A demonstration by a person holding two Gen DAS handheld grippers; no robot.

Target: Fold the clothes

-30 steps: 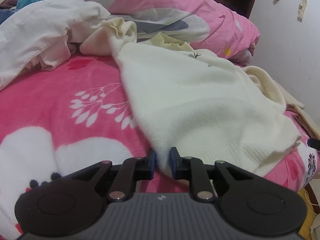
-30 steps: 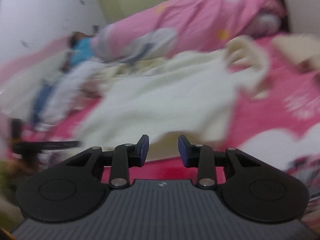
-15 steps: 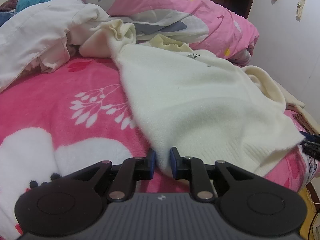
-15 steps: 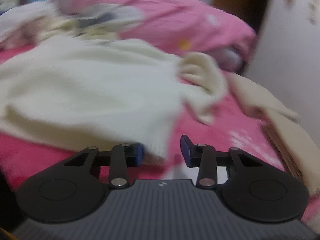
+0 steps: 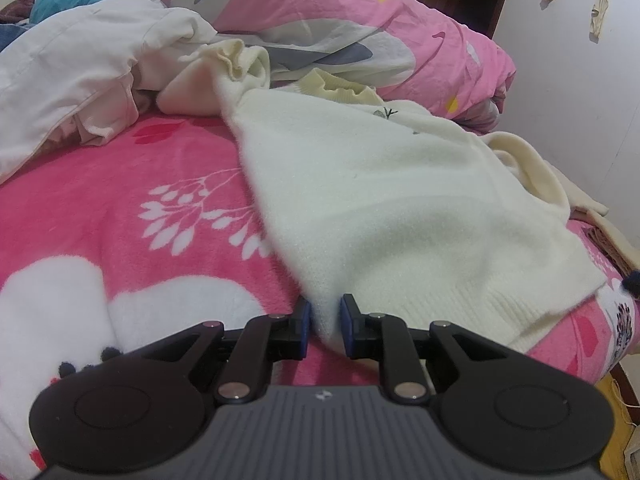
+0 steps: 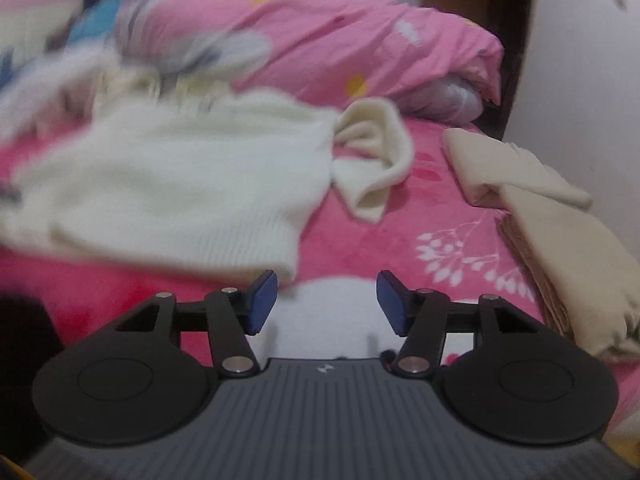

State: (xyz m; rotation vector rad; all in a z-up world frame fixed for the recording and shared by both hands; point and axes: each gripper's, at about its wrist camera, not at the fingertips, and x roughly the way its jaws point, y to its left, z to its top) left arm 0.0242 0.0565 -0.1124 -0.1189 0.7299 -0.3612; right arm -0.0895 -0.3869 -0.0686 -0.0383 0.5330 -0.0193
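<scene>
Barely started: cream sweater [image 5: 392, 200] spread unfolded on pink blanket [image 5: 120, 200]. Left gripper [image 5: 323, 328] pinching near-left hem corner; right gripper [image 6: 326, 300] just opened wide, empty, approaching near-right corner. All folds left.

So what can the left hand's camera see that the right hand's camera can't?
Only the left wrist view shows the left gripper pinching a hem corner of the cream sweater, the sweater's ruffled collar and the white garment.

Only the right wrist view shows the right gripper, its jaws just opened with nothing between them, and the folded beige cloth.

Both show the sweater, the pink blanket and the rolled pink quilt.
</scene>
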